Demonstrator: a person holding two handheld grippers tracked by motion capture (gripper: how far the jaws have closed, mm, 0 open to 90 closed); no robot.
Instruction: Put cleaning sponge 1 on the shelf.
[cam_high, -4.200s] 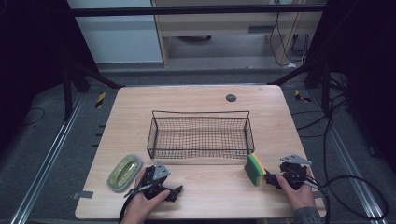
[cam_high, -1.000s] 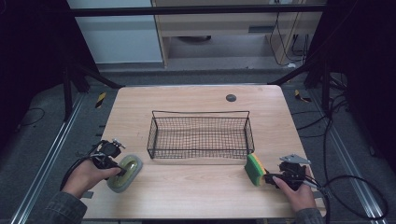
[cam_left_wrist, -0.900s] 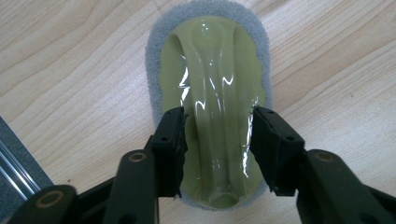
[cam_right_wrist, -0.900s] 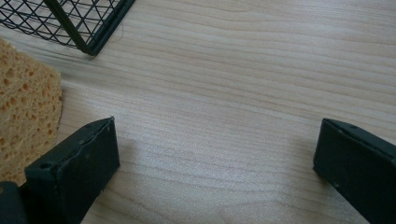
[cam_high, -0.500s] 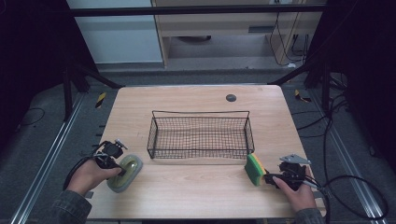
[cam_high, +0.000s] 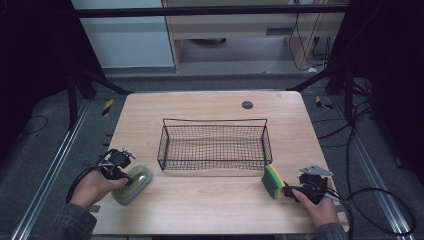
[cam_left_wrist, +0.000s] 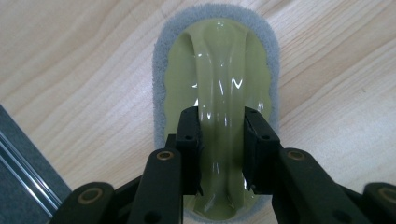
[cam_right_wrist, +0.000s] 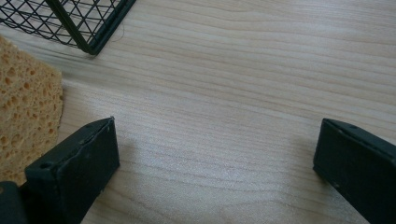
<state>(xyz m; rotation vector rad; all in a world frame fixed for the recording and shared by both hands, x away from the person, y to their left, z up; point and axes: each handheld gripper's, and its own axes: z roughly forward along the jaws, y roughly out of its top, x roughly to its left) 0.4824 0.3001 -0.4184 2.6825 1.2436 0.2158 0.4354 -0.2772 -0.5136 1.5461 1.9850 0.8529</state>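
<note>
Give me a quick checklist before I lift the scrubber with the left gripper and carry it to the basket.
1. Left gripper closed on the scrubber's handle: ok, the jaws have just been closing and now press on both sides of the green handle.
2. Grip centred on the handle: ok, one pad on each side.
3. Scrubber free of other things: ok, it lies alone on the table.
4. Wire basket ready to receive: ok, nothing lies inside.
5. Right gripper out of the way: ok, open, at the far side beside the sponge.
6. Grip firm enough to hold the lift: cannot tell.
</note>
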